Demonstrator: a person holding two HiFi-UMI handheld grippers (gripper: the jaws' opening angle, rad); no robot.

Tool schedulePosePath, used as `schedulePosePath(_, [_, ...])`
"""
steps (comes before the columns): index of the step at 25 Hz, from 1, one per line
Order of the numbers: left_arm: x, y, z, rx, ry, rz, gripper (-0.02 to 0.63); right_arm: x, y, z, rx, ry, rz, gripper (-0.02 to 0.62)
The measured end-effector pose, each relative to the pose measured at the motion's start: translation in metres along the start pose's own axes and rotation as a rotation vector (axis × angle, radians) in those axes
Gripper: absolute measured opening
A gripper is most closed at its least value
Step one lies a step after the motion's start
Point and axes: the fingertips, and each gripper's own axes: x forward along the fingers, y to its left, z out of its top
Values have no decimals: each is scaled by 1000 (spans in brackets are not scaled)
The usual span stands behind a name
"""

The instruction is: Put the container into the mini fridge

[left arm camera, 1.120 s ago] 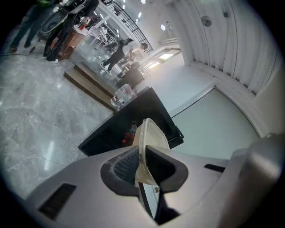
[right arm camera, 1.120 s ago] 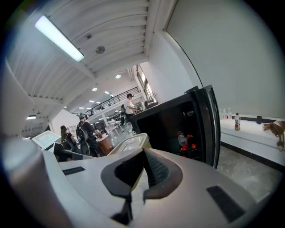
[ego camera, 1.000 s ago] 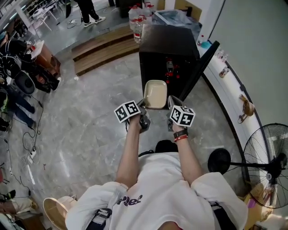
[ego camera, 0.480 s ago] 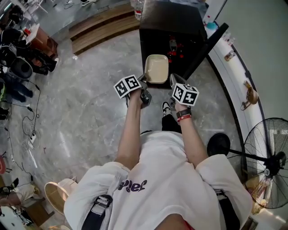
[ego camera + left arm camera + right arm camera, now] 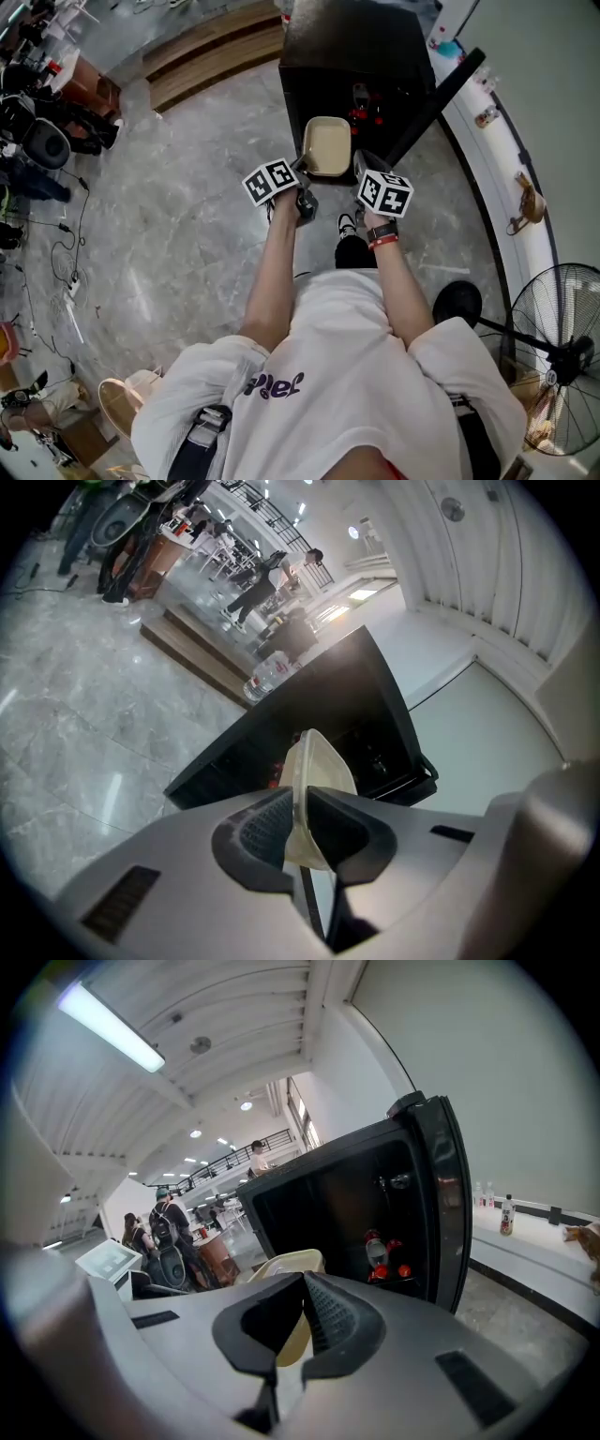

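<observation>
Grey marbled floor (image 5: 169, 225) fills most of my head view, with a wooden step (image 5: 211, 56) at its far edge and a white ledge (image 5: 506, 178) curving along the wall on the right. At the far end of the floor stands the black mini fridge (image 5: 352, 37), its door (image 5: 439, 94) swung wide open to the right. Inside it I can make out a bottle with a red cap (image 5: 375, 1246) and some small red things just beside it.

I have the container (image 5: 327, 146), a cream rectangular tub with rounded corners, carried between both tools in the air. It sits right in front of the fridge's open front, not yet inside, roughly level with its open side up.

The left tool (image 5: 302, 172) is clamped on the container's left rim. In the left gripper view, the thin wall runs between the two ribbed pads and they press on it. The right tool (image 5: 357, 167) grips the right rim the same way, its jaws closed on the wall with one pad on either side.

A standing fan (image 5: 562, 347) is on the floor at the near right, well apart from the fridge.
</observation>
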Motion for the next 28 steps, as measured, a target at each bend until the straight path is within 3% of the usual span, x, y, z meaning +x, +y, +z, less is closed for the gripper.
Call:
schedulePosePath(8, [57,0,4,70,-4,22,59,31,-37,8,10,10,-12,15])
schedulePosePath(22, [124,-3,-4,20,-9,-25,59,63,-98,11,53,1,-30,15])
schedulePosePath(28, [141,5,-4,18,-5,-9,60,81,-107,16,41,2,-16,15])
